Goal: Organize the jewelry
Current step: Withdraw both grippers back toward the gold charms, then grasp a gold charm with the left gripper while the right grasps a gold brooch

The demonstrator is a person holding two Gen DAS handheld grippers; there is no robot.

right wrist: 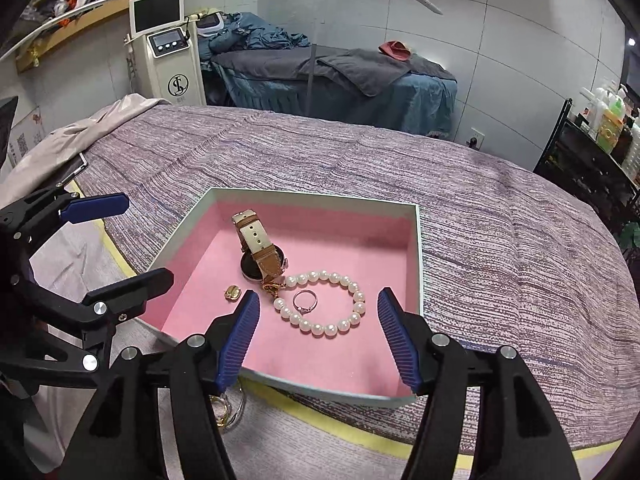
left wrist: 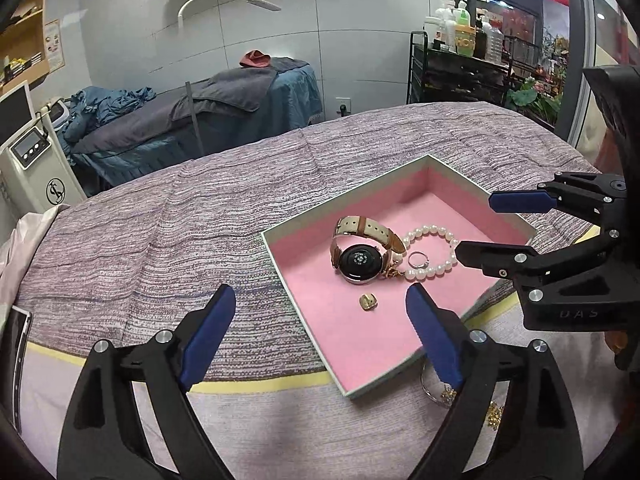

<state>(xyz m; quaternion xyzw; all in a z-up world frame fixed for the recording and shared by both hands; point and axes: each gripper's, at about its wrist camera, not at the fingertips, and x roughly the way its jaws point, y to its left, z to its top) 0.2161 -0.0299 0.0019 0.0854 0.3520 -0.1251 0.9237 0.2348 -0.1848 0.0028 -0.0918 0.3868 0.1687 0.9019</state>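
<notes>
A shallow box with a pink lining [left wrist: 272, 236] [right wrist: 312, 193] lies on the purple striped bedcover. Inside lie a watch with a tan and cream strap [left wrist: 362, 260] [right wrist: 260, 248], a pearl bracelet [left wrist: 430, 232] [right wrist: 332, 328], a thin silver ring [left wrist: 418, 259] [right wrist: 305, 301] within the bracelet's loop, and a small gold piece [left wrist: 369, 302] [right wrist: 233, 293]. My left gripper [left wrist: 320, 292] [right wrist: 146, 240] stands open over the box's near-left side, holding nothing. My right gripper [right wrist: 319, 296] [left wrist: 480, 226] is open above the bracelet, its pads clear of it.
Outside the box's near edge lie a thin bangle and small gold pieces [left wrist: 448, 394] [right wrist: 228, 408]. A flat phone-like device [left wrist: 20, 344] [right wrist: 74, 166] lies at the bedcover's left edge. Beyond are a treatment bed [right wrist: 360, 76], a white machine [right wrist: 172, 52] and a cart of bottles [left wrist: 460, 56].
</notes>
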